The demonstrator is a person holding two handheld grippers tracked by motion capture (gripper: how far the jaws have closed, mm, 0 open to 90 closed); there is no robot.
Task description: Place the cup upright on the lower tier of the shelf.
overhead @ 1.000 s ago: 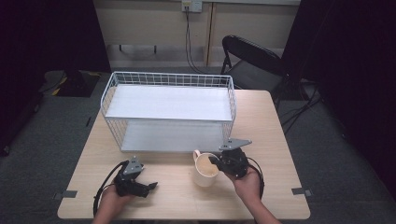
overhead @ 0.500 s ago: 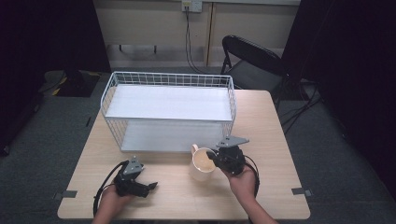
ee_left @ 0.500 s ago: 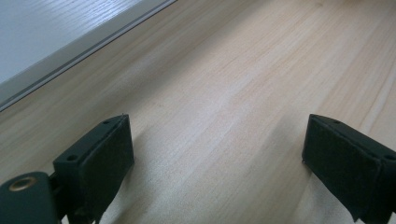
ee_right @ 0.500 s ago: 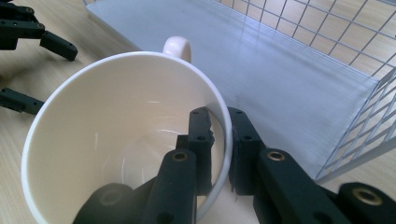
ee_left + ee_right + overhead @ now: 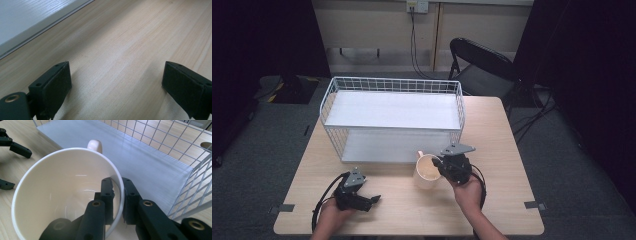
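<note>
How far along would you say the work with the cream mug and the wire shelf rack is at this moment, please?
Done: the right gripper is clamped on the cream mug, one jaw inside the wall, one outside. In hand: the mug sits at the open front of the white wire shelf rack; whether it is lifted is unclear. Probably left: setting it on the lower shelf and letting go. The left gripper is open over the wooden table.

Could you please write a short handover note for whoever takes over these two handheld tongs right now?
Right tongs: shut on the rim of the cream mug, one jaw inside, one outside.
Left tongs: open, holding nothing, low over the table.
The mug is just in front of the white wire rack, near its lower shelf.
Done: mug gripped.
Left: probably place it in the rack, then release.
</note>
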